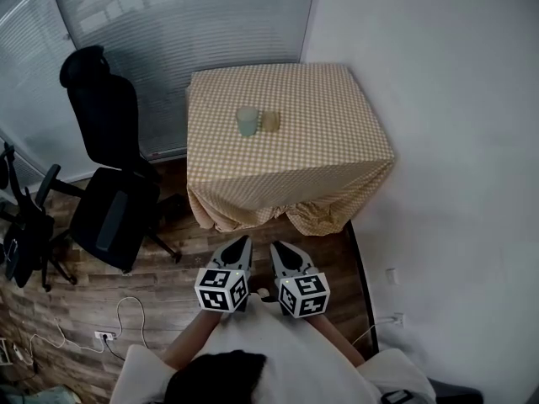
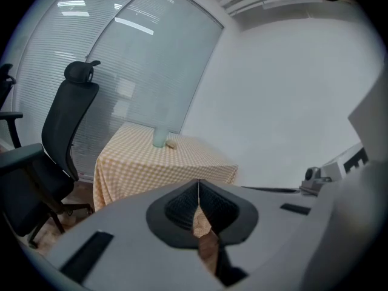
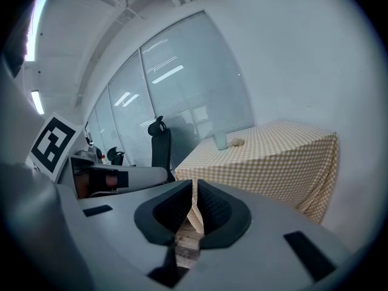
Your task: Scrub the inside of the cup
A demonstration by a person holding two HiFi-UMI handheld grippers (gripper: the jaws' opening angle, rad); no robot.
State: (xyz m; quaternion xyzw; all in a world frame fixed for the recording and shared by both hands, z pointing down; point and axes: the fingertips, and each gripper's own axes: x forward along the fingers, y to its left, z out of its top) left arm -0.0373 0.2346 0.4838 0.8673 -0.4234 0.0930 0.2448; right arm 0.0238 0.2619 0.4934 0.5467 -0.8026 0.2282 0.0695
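Standing upright toward the far middle of the yellow-and-white checked tabletop (image 1: 328, 116), the pale green cylindrical cup (image 1: 247, 121) is keeping company with a small tan rounded object (image 1: 270, 120). That object is too small to identify, though it is probably the scrubber. It is lying just beside the cup on the side nearer the white wall (image 1: 455, 99), and nothing is touching either one.

The person is standing well back from the tabletop on the wooden plank floor (image 1: 168, 284), holding both tools low and close to the body, well apart from the cup. The left tool (image 1: 243, 241) is showing its jaws pressed together with nothing between them. The right tool (image 1: 275, 246) is likewise closed up at the tips and gripping nothing. A black office chair (image 1: 109, 167) is sitting off the tabletop's left side, clear of the straight path forward.

The step in hand is looking like the approach, with no scrubbing under way yet. Doing it well is probably meaning walking up square to the near edge and spreading both sets of jaws before reaching in. Jobs should be getting assigned early, with one tool clamping the cup's wall to steady it and the other picking up the tan object. The cup is looking light and easy to tip, so the steadying grip should be going on first and low, without dragging the draped cloth.
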